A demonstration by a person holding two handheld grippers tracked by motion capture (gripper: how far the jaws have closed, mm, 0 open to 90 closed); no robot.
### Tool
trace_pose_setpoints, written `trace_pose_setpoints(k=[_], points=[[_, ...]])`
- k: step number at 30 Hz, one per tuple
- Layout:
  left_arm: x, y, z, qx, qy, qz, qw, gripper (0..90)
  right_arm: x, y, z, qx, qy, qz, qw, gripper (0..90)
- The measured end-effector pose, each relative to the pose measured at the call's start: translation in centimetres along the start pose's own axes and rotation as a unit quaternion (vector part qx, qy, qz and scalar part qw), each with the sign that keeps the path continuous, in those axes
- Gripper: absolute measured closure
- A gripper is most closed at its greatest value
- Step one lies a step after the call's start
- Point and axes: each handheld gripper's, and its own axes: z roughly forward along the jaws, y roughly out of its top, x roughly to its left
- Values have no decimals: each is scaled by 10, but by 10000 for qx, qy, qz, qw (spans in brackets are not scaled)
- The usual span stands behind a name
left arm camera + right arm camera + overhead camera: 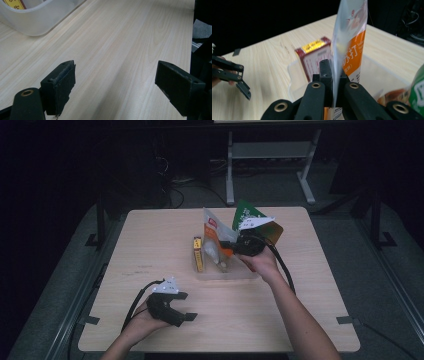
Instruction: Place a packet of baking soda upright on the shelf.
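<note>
Wooden table (150, 245), pouch (348, 47) pinched in right gripper (333, 75)

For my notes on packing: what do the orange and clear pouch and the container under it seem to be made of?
The orange and clear flat pouch looks like glossy plastic film: it is thin, partly see-through and reflects light. The low clear container seems rigid translucent plastic, slightly frosted: the wooden table shows through its walls.
</note>
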Motion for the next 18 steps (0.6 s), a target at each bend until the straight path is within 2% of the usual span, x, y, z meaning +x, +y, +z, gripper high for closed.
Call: trace_pose_setpoints(k=[3, 8, 11, 15, 17, 18], points=[[0, 0, 0, 27, -2, 8, 10000, 160, 2, -2, -5, -36, -29, -18, 10000, 743], [-1, 0, 1, 8, -23, 40, 10000, 159, 10, -1, -24, 122, -196, -249, 9994, 616], [-2, 0, 2, 49, -37, 122, 9999, 155, 16, -5, -36, 208, -312, -404, 9985, 565], [-5, 0, 5, 45, -68, 178, 9998, 149, 20, -13, -50, 321, -401, -464, 9976, 531], [-5, 0, 5, 57, -61, 186, 9998, 149, 22, -17, -56, 483, -474, -500, 9965, 512], [-5, 0, 6, 54, -66, 198, 9998, 149, 24, -20, -60, 434, -480, -514, 9966, 508]])
